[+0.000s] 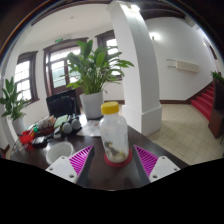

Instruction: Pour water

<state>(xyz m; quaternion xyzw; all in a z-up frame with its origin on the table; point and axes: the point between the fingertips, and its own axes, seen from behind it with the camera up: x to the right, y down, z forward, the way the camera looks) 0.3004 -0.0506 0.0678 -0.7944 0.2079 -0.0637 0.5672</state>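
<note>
1. Dark desk [95,150] ends just right of the tool [115,160], with open tiled floor [185,128] beyond; clutter sits left.
2. Clear, yellow-capped bottle [114,130] stands upright between the 2 pink pads [82,156]; whether they press it, I cannot tell.

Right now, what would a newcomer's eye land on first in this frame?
First, the clear bottle with a yellow cap, standing on the dark table between the open gripper's pink-padded fingers, with a gap either side. Next, the big leafy plant in a white pot just behind it, then the white cup ahead of the left finger, near some clutter.
</note>
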